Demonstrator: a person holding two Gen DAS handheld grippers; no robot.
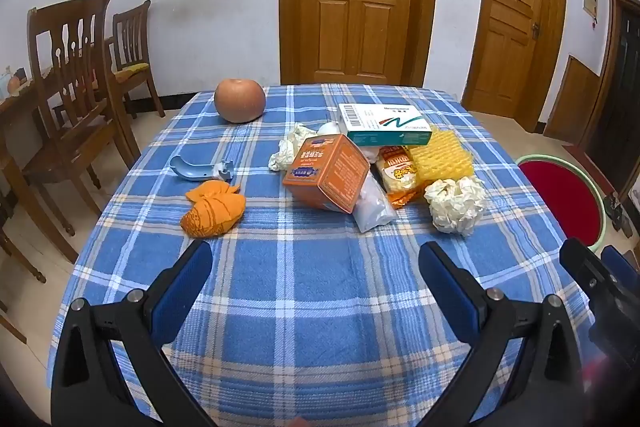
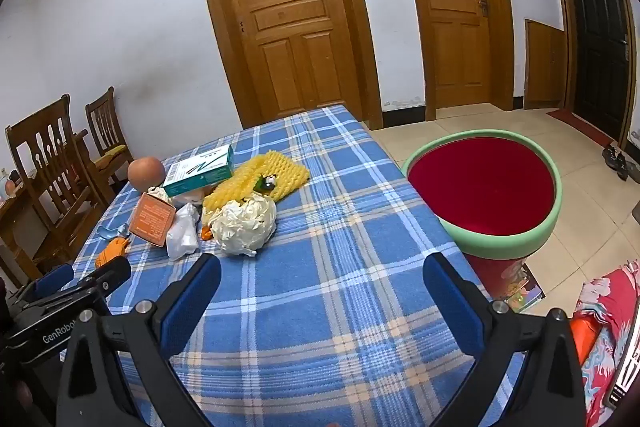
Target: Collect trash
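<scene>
Both my left hand-held gripper (image 1: pixel 316 267) and right hand-held gripper (image 2: pixel 322 279) hang wide open, holding nothing. That crumpled paper wad (image 2: pixel 243 223) looks light and squishy, so I'd pinch its middle

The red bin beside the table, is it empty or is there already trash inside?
Empty, as far as visible. The bin shows only its bare red inside in the right wrist view; the trash pile lies on the table.

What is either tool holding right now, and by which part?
Nothing. The left tool and right tool both stand open over bare tablecloth, short of the trash pile; the crumpled paper lies untouched.
</scene>
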